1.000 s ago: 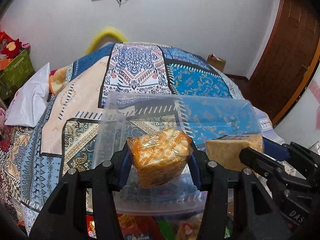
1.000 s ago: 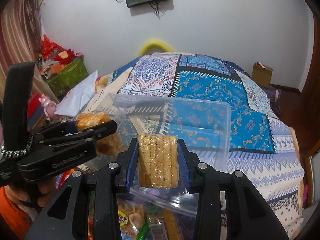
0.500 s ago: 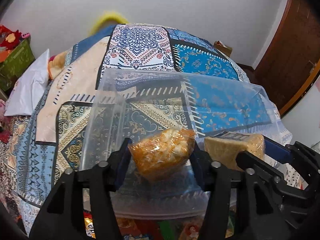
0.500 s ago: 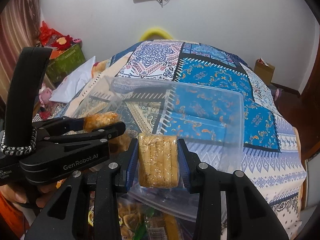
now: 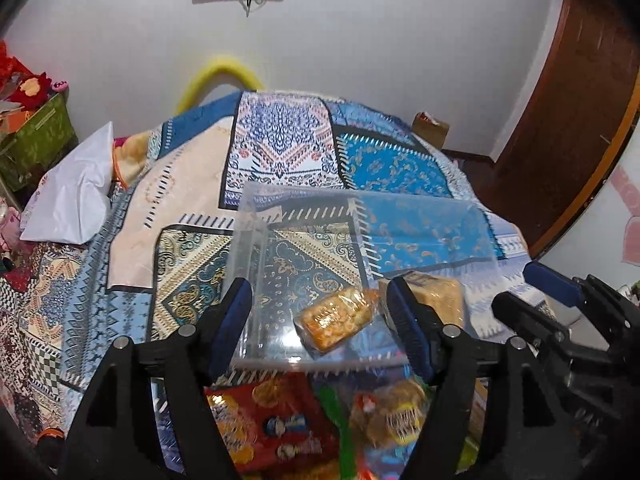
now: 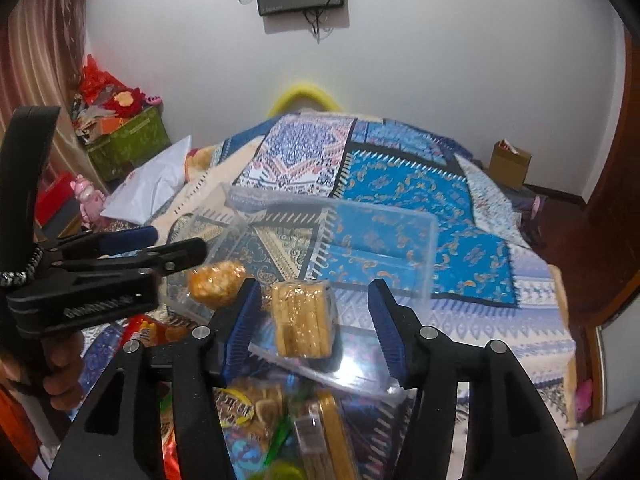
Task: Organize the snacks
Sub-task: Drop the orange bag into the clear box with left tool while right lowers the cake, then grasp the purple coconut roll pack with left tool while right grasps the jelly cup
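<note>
Snack pile below the clear tub is blurred, labels illegible. Left gripper jaws spread; orange snack pack lies between them, apparently untouched, in the tub. Right gripper likewise spread; wafer pack sits between, inside the tub.

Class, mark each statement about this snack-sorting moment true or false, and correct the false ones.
1. The left claw grips the orange snack pack. False: it is open, and the pack lies in the clear plastic container.
2. The right claw is open. True.
3. The wafer pack lies in the container. True.
4. The container stands on bare floor. False: it stands on the patterned bedspread.
</note>
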Motion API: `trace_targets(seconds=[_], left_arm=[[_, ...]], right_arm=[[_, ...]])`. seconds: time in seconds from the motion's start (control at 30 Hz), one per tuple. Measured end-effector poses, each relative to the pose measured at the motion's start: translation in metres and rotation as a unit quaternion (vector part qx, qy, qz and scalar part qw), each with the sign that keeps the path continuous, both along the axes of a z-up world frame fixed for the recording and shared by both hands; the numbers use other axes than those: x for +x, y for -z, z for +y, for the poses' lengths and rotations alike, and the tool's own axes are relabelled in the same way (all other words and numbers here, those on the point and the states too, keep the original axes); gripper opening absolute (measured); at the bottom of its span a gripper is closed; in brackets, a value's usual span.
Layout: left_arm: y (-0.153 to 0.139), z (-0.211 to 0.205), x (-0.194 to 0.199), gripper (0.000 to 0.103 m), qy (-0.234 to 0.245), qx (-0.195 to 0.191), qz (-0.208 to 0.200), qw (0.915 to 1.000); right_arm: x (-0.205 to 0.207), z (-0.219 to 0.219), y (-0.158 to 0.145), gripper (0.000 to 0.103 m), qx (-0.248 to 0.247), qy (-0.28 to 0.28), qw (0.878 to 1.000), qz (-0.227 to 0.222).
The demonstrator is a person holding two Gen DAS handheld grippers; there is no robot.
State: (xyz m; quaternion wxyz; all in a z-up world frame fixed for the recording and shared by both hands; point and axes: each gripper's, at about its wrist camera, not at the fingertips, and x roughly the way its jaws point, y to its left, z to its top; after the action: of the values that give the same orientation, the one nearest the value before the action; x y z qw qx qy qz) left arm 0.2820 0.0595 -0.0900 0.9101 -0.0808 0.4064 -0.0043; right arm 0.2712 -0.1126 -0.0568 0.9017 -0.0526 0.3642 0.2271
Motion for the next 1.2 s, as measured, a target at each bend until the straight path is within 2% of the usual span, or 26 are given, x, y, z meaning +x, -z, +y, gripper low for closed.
trace_targets(seconds=[0.17,0.27,0.4,0.7,0.87,1.1,1.2], left_arm=[[-0.019,0.003,-0.036,0.074,0.007,0.014,-0.017,0.9997],[-0.022,0.004,-0.056,0.074,0.014,0.023,-0.016,0.9995],[-0.018,0.006,-0.085,0.076,0.021,0.03,-0.008,0.9993],[0.031,0.021,-0.141,0.077,0.014,0.035,0.046,0.9982],[0.055,0.031,-0.166,0.077,0.005,0.028,0.067,0.9973],[0.091,0.036,-0.18,0.077,0.003,0.012,0.104,0.9945],[0.1,0.034,-0.182,0.077,0.007,0.012,0.108,0.994]], right_arm=[[-0.024,-0.014,-0.015,0.055,-0.002,0.005,1.0,-0.019],[-0.037,-0.021,-0.019,0.065,-0.001,0.011,1.0,-0.029],[-0.055,-0.028,-0.017,0.067,-0.008,0.013,0.999,-0.032],[-0.091,-0.047,0.009,0.067,-0.029,0.019,0.999,-0.005],[-0.106,-0.054,0.032,0.067,-0.022,0.024,0.999,0.033],[-0.114,-0.043,0.064,0.067,-0.019,0.014,0.997,0.077],[-0.115,-0.037,0.072,0.067,-0.017,0.005,0.996,0.084]])
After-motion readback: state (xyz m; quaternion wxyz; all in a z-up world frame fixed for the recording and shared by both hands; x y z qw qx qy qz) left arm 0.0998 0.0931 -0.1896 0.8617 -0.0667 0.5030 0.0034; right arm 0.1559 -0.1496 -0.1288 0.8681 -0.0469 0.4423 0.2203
